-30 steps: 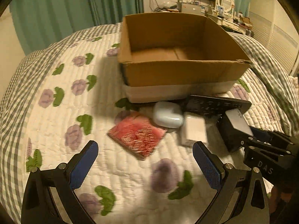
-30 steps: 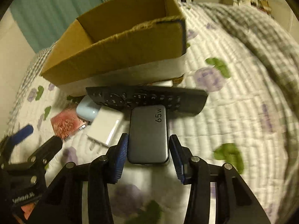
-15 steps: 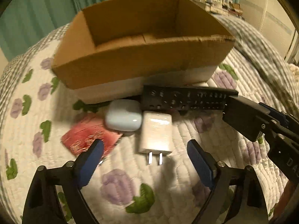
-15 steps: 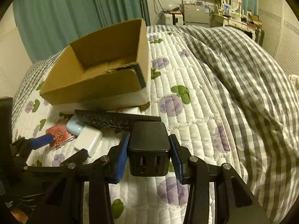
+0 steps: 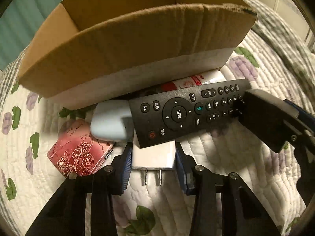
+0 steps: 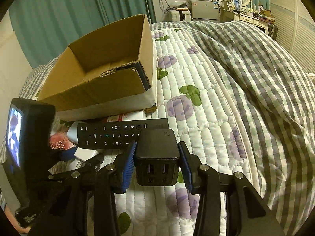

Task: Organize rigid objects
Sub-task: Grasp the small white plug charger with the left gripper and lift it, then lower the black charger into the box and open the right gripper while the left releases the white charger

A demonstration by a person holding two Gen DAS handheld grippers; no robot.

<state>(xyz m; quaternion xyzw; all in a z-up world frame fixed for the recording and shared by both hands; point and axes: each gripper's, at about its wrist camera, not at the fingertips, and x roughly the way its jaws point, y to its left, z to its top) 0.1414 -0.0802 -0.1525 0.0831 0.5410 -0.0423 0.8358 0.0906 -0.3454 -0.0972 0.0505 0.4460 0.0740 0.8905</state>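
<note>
The left gripper (image 5: 153, 161) has just closed on the white charger (image 5: 153, 155). The right gripper (image 6: 157, 164) clamps the black charger (image 6: 157, 153). Only the right view shows inside the cardboard box (image 6: 110, 86) at eleven o'clock.

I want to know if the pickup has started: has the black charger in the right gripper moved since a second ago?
Yes. The black charger, clamped in the right gripper, has come up off the quilt, away from the remote.

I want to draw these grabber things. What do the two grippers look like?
Both match. The left gripper and the right gripper have black angular plastic arms with round silver screws and two fingers faced with ribbed blue pads. Seen from the right wrist, the left one carries a black box with a small lit screen.
</note>
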